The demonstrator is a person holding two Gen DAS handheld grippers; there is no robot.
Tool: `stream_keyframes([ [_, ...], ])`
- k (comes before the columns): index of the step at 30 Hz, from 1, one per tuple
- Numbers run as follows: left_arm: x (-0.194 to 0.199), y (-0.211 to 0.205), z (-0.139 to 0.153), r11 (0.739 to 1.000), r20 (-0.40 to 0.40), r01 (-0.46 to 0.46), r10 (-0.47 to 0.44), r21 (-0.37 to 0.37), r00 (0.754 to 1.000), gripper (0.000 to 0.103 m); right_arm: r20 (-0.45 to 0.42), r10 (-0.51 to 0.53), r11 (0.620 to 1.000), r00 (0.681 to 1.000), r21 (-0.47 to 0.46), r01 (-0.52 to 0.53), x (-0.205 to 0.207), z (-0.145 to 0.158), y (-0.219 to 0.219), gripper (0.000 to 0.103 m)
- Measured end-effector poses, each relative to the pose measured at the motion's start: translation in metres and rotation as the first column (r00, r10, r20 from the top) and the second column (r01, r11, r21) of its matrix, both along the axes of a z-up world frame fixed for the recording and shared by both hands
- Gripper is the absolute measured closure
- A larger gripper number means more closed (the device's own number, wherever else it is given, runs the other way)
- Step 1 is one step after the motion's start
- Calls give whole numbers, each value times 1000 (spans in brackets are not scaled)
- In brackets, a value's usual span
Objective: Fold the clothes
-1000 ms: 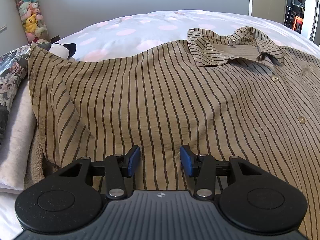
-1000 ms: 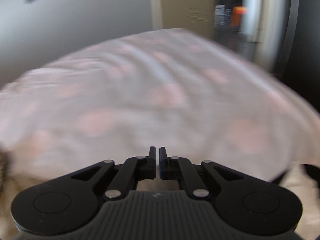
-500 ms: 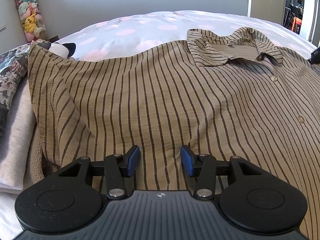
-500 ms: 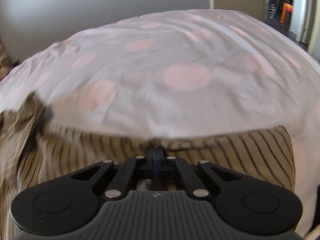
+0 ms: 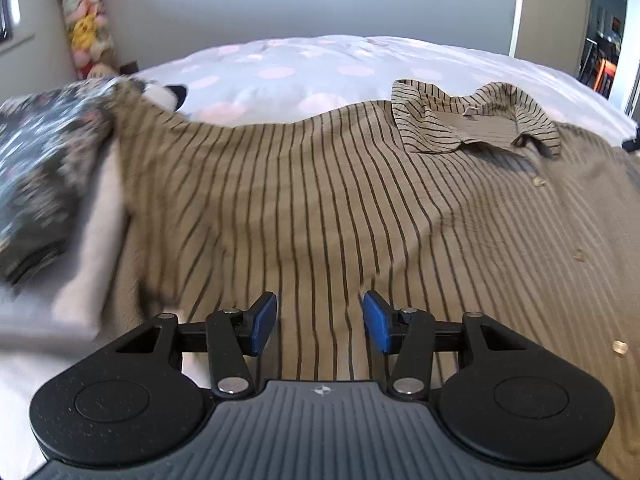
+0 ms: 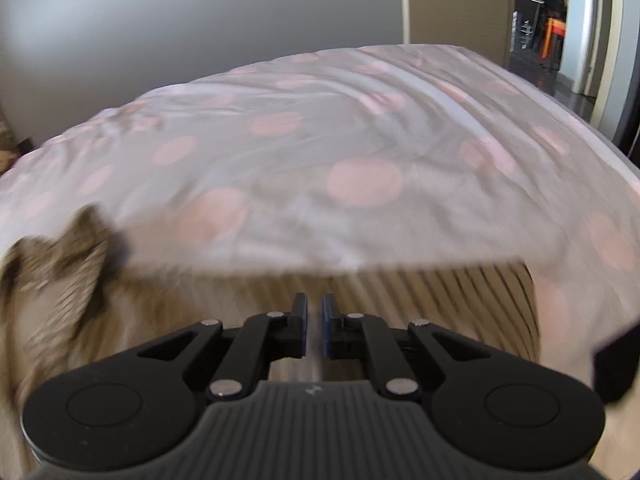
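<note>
**Right jaws part over the shirt's edge**

Since half a second ago my right gripper [image 6: 312, 326] has slid sideways along the striped shirt [image 5: 340, 208], and its jaws, pressed together then, have just been opening to a narrow slit. I see cloth behind the gap, but the blur stops me telling whether any lies between the pads. My left gripper [image 5: 319, 322] has lifted a little, and its jaws have been easing wider; they stand about half open above the shirt front, gripping nothing. The shirt lies spread flat on the spotted duvet [image 5: 304, 68], collar [image 5: 472, 120] at the far side, buttons towards the right. Floral fabric [image 5: 40, 168] sits at the left.
</note>
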State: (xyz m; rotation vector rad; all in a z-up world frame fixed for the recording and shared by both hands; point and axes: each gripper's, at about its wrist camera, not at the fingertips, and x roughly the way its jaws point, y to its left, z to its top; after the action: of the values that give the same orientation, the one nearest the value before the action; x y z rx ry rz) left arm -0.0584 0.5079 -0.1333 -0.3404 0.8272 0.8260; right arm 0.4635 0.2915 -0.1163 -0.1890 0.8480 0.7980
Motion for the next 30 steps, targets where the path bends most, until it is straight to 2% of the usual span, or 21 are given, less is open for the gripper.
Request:
stream_keyframes([
  [4,-36,-23,16,995,-2,-67,67,-71,998,57,-97,36,999,995,41,-32,-52,17,-45,81],
  [7,-64,-42,22,981,23,-122,127,-153,992,57,-173,55,998,983,31,-51,-101,25,-74,80],
  [10,-83,-62,27,967,26,-135,144,-217,989,57,-222,80,997,972,18,-78,-157,33,-104,80],
  [12,-92,-77,30,959,23,-144,154,-245,988,57,-255,104,995,961,16,-103,-195,37,-122,77],
  [15,-102,-102,29,951,2,-148,154,-271,988,57,-291,139,990,946,53,-129,-252,42,-149,65],
  [18,-109,-123,24,948,-43,-147,141,-283,989,56,-294,182,983,938,85,-164,-304,41,-174,64],
  [21,-111,-132,11,941,-108,-158,131,-299,985,56,-266,210,978,941,68,-199,-341,30,-190,63],
  [24,-115,-131,5,933,-132,-182,147,-311,980,56,-233,241,971,942,56,-234,-375,21,-204,63],
  [27,-116,-124,-2,916,-134,-193,154,-352,979,57,-171,270,961,947,111,-254,-383,22,-210,60],
  [28,-116,-121,-6,907,-140,-197,155,-372,978,60,-163,271,959,949,128,-252,-383,22,-210,53],
  [30,-112,-121,-10,905,-158,-192,141,-380,977,69,-175,255,963,951,137,-233,-381,19,-210,52],
])
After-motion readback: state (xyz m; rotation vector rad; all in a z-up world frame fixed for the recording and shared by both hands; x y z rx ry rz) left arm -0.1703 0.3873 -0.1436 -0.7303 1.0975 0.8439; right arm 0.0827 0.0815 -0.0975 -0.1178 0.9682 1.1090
